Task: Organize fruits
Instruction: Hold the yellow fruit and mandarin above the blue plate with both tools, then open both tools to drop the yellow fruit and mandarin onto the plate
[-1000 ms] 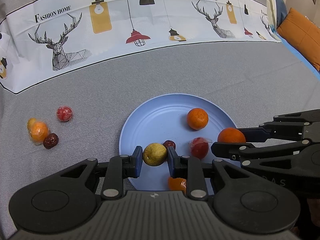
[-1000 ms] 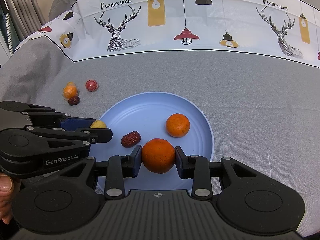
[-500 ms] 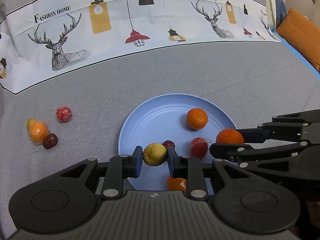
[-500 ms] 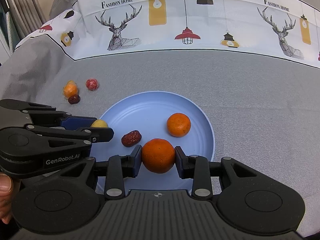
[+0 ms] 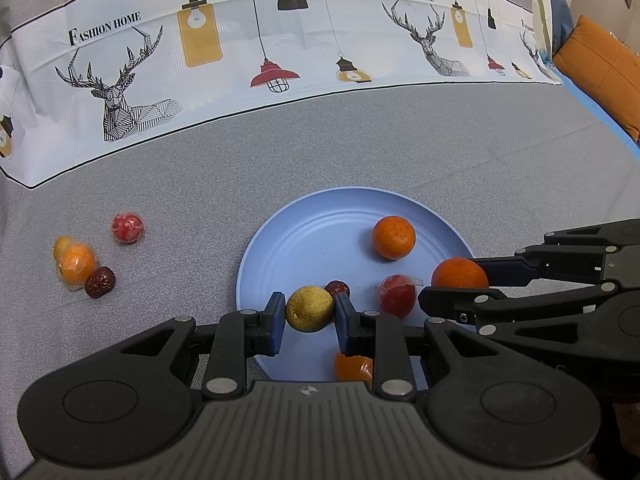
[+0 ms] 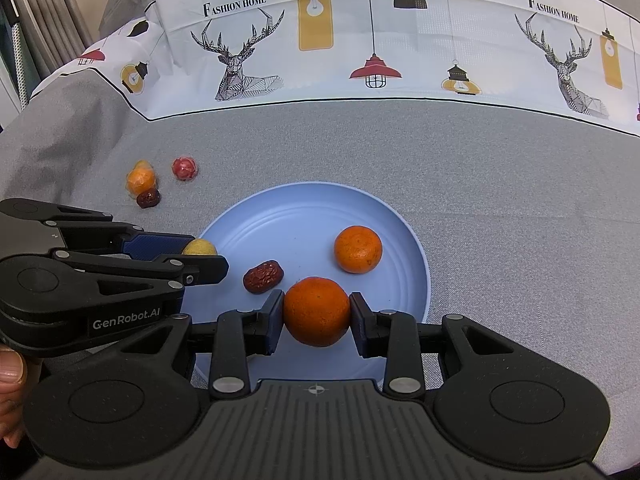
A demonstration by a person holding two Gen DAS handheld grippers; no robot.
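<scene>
A blue plate (image 5: pixel 304 240) (image 6: pixel 288 216) lies on grey cloth. My left gripper (image 5: pixel 310 310) is shut on a yellow-green fruit (image 5: pixel 310 308) above the plate's near-left edge; it also shows in the right wrist view (image 6: pixel 200 247). My right gripper (image 6: pixel 316 312) is shut on an orange (image 6: pixel 316 311) (image 5: pixel 460 274) above the plate's near-right part. On the plate lie another orange (image 5: pixel 393 237) (image 6: pixel 358 249), a red date (image 5: pixel 337 288) (image 6: pixel 263 276), a wrapped red fruit (image 5: pixel 397 295) and a wrapped orange fruit (image 5: pixel 352 366), partly hidden under my left gripper.
Left of the plate on the cloth lie a wrapped red fruit (image 5: pixel 127 227) (image 6: pixel 184 168), a wrapped orange fruit (image 5: pixel 76 263) (image 6: pixel 140 179) with a small yellow one behind it, and a red date (image 5: pixel 100 281) (image 6: pixel 148 199). A printed white cloth (image 5: pixel 280 48) runs along the back. An orange cushion (image 5: pixel 600 68) is far right.
Both grippers have barely moved, each still holding its fruit over the plate. The view has shifted very slightly.
</scene>
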